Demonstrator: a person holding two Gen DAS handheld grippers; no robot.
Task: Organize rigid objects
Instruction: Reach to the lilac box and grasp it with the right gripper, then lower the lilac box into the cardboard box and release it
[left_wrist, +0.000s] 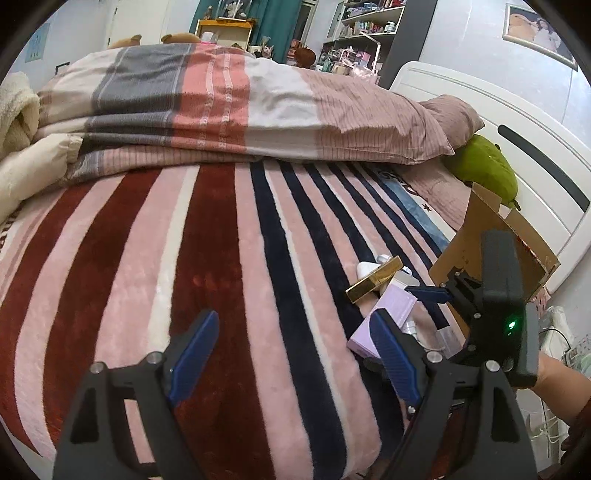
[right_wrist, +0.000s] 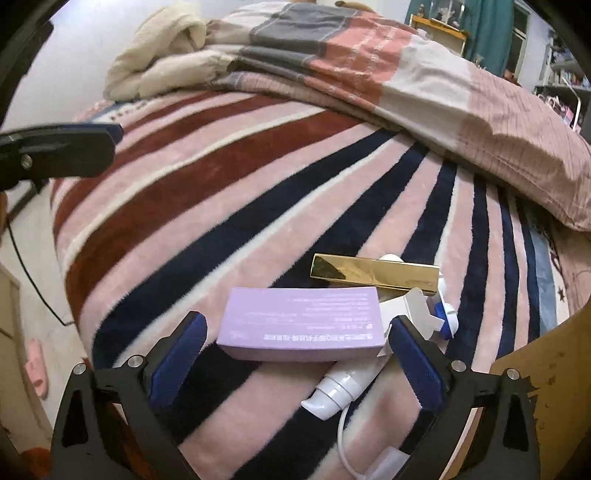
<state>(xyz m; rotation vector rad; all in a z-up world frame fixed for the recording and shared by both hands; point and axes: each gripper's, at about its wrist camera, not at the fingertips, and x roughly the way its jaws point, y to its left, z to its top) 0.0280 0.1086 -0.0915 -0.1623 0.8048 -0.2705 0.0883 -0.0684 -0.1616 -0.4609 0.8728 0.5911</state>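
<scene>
White pump bottle (right_wrist: 341, 386) lies nearest the open right gripper (right_wrist: 299, 350), beside the purple box (right_wrist: 301, 323) near the bed's (right_wrist: 221, 206) right edge. Box: likely light, stiff cardboard; grip its short sides squarely. Left gripper (left_wrist: 291, 350) open, empty.

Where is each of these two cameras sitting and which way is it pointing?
Left wrist: sits on the left gripper, looking across the striped blanket toward the folded duvet; its open blue fingers show, plus the right gripper and the person's arm.
Right wrist: sits on the right gripper, looking down at the purple box, gold box and white bottle; its open fingers and the left gripper's tip show.
Both views share: the blanket, purple box, gold box, cardboard box.
</scene>
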